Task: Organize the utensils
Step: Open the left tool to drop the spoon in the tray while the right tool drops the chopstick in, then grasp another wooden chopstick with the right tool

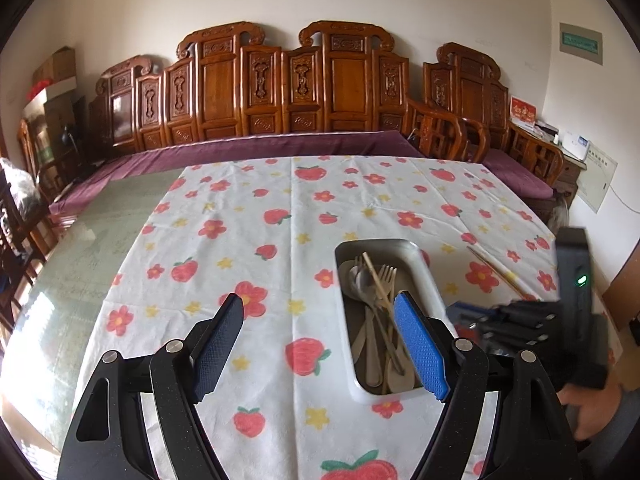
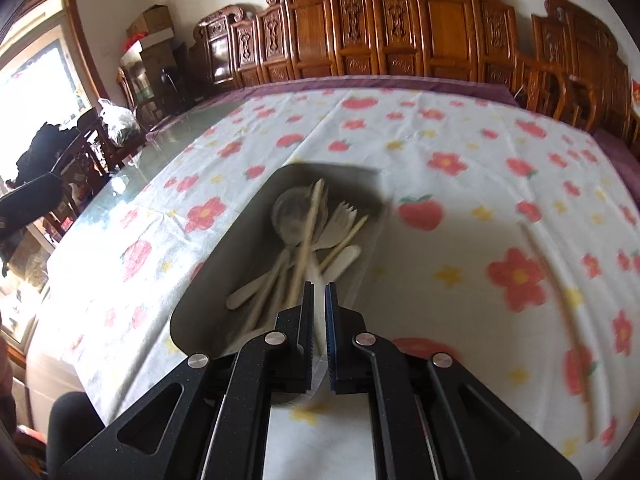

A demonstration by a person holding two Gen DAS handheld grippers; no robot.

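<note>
The remaining chopstick [image 2: 556, 304] lies loose on the tabletop [image 2: 460, 128], right of the tray [image 2: 208, 280] — long axis running away from the person. The right gripper [image 2: 319, 292], jaws pressed together on nothing I can make out, hangs over the tray and is nearer. The left gripper [image 1: 320, 344] — jaws spread, empty — sits left of the tray.

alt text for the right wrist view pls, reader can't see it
The right gripper, jaws nearly shut, hangs over the near end of a rectangular metal tray holding pale spoons, a fork and chopsticks. One loose wooden chopstick lies to the right on the strawberry-and-flower tablecloth.
</note>
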